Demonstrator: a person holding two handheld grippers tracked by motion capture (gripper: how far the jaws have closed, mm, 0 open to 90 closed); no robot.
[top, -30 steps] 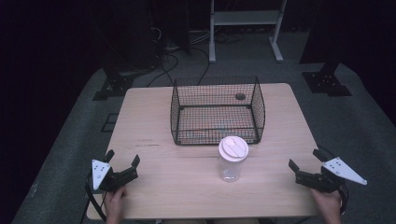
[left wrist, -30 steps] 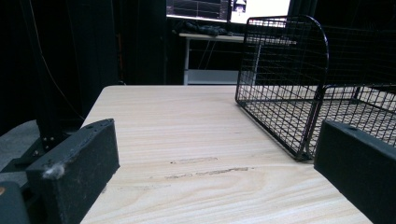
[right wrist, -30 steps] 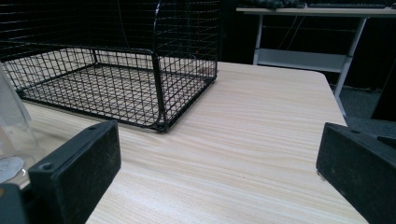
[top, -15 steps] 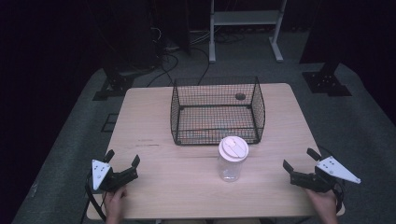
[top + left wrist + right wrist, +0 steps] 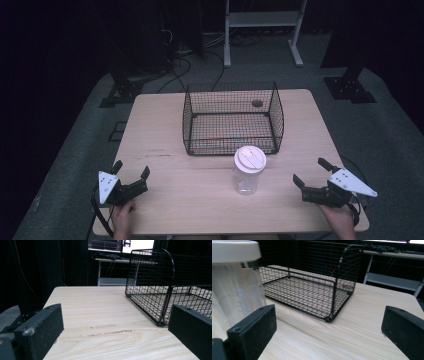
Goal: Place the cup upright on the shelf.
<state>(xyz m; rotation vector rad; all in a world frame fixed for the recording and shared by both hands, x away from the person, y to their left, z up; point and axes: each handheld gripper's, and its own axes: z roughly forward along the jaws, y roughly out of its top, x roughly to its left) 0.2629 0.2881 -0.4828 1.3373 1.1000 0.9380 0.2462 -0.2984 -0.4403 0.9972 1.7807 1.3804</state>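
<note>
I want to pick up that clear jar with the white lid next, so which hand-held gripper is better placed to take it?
Probably the right hand-held gripper. It sits open, nearer the jar, and the jar shows close beside its jaws in the right gripper view. The left hand-held gripper, also open, is farther away.

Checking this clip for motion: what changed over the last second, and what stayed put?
The right gripper slid left across the table, closing on the clear jar with the white lid, jaws open, not touching it. Nothing was gripped or released. The left gripper, open at the near left edge, the jar and the wire basket kept their places.
</note>
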